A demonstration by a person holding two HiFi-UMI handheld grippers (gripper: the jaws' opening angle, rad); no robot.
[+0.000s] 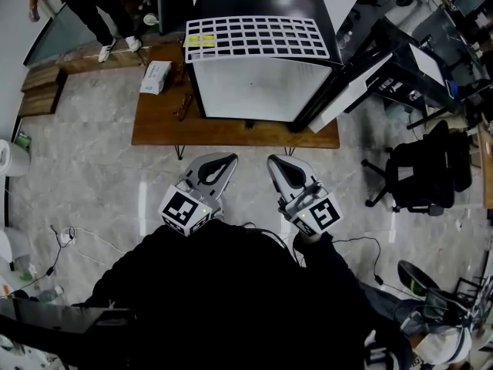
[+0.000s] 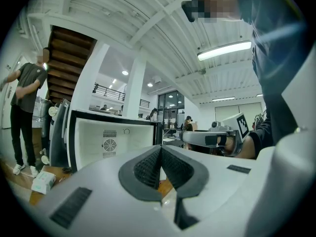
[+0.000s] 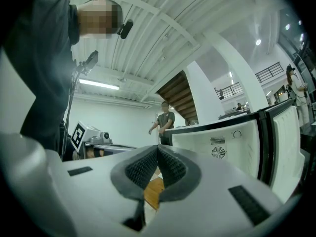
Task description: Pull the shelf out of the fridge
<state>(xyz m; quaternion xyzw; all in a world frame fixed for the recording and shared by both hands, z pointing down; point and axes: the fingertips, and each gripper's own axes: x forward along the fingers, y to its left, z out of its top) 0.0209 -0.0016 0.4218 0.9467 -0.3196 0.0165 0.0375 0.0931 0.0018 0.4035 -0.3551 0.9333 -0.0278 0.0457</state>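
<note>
A small black fridge stands on a low wooden table, its door swung open to the right and its white inside bare. A white wire shelf lies flat on top of the fridge. My left gripper and right gripper hang side by side in front of the table, well short of the fridge, both shut with nothing in them. In the left gripper view the pads meet before the open fridge. The right gripper view shows the same pressed pads and the fridge.
A white box and a small dark object lie on the table's left part. A black office chair stands to the right. A person stands at the far left. Cables trail on the marble floor.
</note>
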